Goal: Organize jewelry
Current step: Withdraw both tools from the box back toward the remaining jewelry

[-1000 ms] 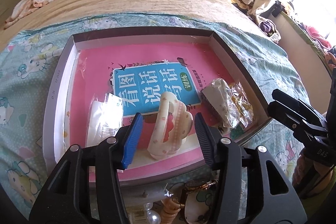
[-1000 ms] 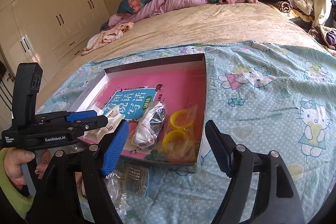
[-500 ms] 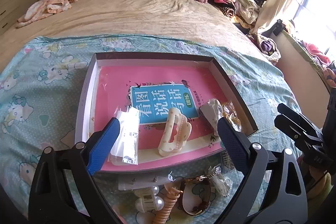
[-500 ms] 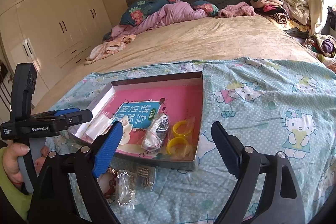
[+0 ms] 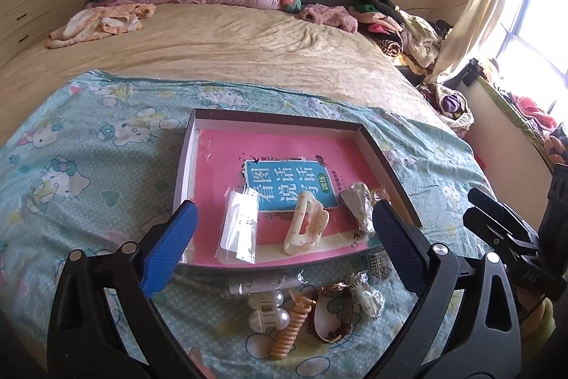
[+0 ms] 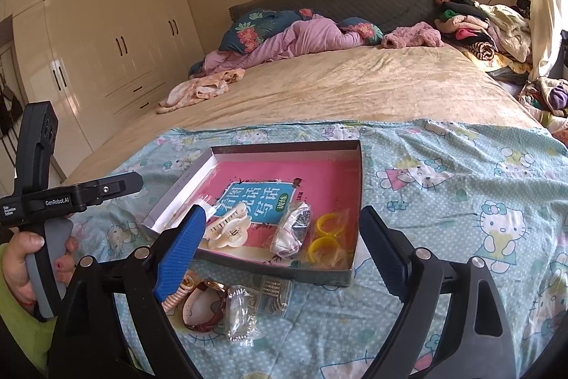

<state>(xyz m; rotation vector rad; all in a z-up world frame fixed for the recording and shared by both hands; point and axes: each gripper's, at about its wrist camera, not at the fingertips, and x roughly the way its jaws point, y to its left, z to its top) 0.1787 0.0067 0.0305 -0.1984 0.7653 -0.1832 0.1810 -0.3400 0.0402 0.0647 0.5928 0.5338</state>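
Your left gripper [image 5: 282, 233], jaws just opened wide and empty, hangs above the cream hair claw [image 5: 306, 225], which lies free near the box [image 5: 387, 162] front edge. Your right gripper [image 6: 280, 249] gapes empty too, likely for the loose pieces [image 6: 245, 308] before the box.

the far half of the box [image 5: 383, 162] lay bare. its near half was crowded by a clip [image 5: 305, 229] and bags [image 5: 239, 226]. loose jewelry [image 5: 301, 311] cluttered the sheet [image 5: 88, 194] before the box; either side lay clear.
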